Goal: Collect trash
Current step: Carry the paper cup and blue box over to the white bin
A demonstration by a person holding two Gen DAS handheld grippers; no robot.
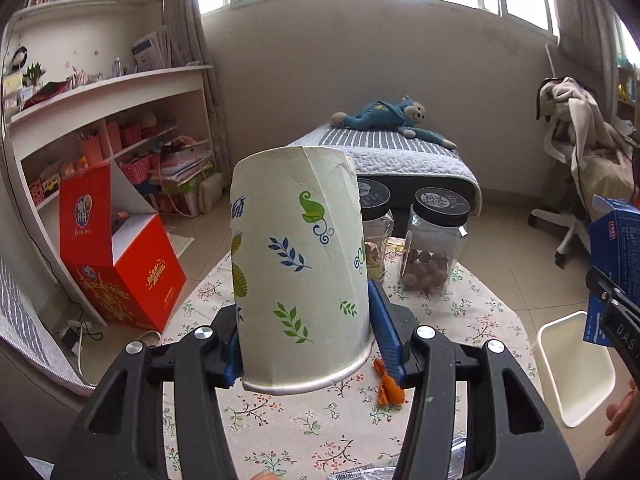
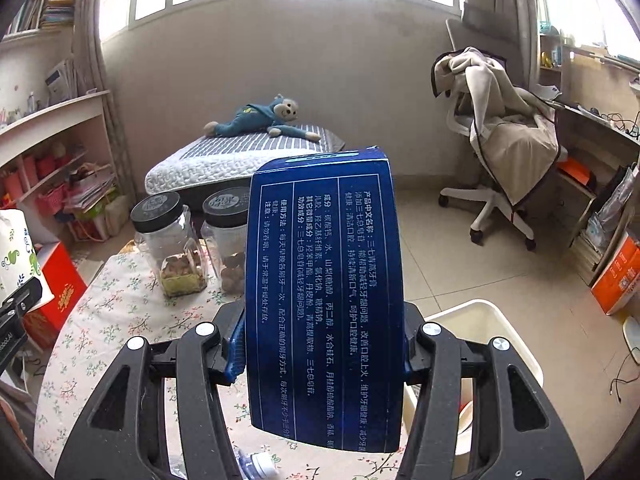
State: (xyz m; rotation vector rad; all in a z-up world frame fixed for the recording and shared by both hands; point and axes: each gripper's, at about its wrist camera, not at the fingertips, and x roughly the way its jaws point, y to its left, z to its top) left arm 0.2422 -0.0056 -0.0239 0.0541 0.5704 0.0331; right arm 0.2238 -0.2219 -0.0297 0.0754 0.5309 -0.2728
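A crumpled white paper cup [image 1: 298, 264] with green and blue leaf prints stands bottom-up between the blue pads of my left gripper [image 1: 308, 344], which is shut on it above the floral table. My right gripper [image 2: 320, 344] is shut on a dark blue toothpaste box [image 2: 324, 304] printed with white text, held upright. Each held thing shows in the other view: the blue box [image 1: 614, 264] at the right edge, the cup [image 2: 18, 256] at the left edge. A white bin [image 2: 476, 332] sits just right of the table, under the right gripper. An orange scrap [image 1: 387, 386] lies on the cloth.
Two clear jars [image 1: 434, 240] with black lids stand at the table's far side. A red carton [image 1: 120, 256] sits on the floor to the left by the shelves. A low bed with a blue plush monkey [image 2: 260, 120] lies beyond, an office chair [image 2: 496, 152] to the right.
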